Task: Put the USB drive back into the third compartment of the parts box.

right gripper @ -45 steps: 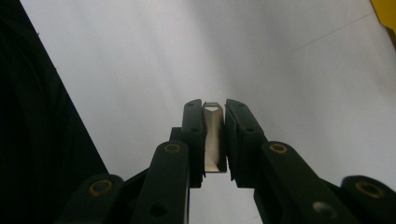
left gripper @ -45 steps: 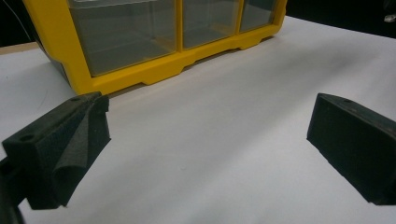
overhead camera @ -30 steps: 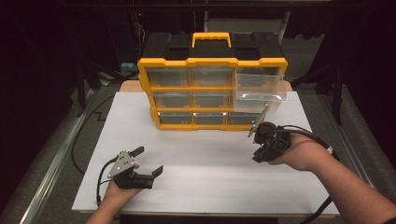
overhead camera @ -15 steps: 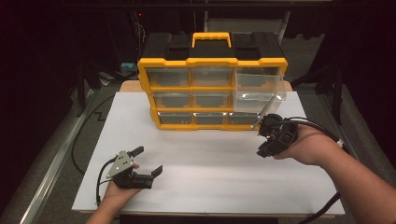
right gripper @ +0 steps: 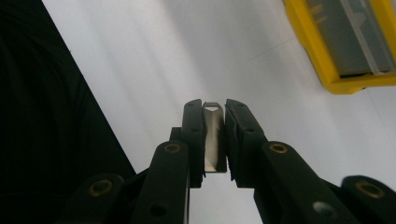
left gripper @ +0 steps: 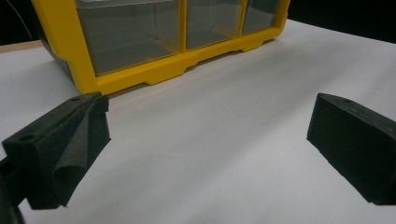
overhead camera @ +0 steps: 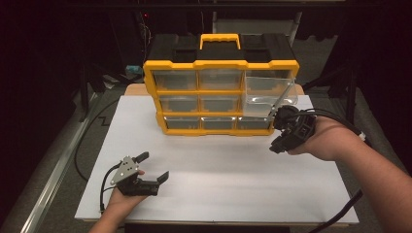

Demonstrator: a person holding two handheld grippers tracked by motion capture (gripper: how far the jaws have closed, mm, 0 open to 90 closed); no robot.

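High view: yellow organiser (overhead camera: 221, 97) upright at the far middle of the white board (overhead camera: 218, 194), clear drawers in three rows, black body and yellow handle (overhead camera: 219, 40) behind. Top-right drawer (overhead camera: 267, 90) pulled well out, hanging over the board. Right gripper (overhead camera: 287, 127) held up in the right hand (overhead camera: 323, 141), just below and to the right of that pulled-out drawer, near the organiser's lower right corner; thin metal strip (overhead camera: 281, 99) rising from the jaws toward the drawer's front edge — touching it or not, cannot tell. Left gripper (overhead camera: 145, 177) resting low on the near left of the board, well apart from the organiser, jaws spread wide, nothing between them.

Left gripper view: two black foam pads (left gripper: 70, 144) far apart at the picture's sides, bare white board between. Organiser's bottom row of drawers (left gripper: 135, 32) ahead, yellow frame standing on the board.

Right gripper view: jaws drawn narrow, clamped on a small flat metal piece (right gripper: 215, 137) — silvery, upright between the pads, its notched tip just clear of the jaw ends. White board (right gripper: 163, 56) beyond; a corner of the yellow organiser (right gripper: 345, 79) at upper right.
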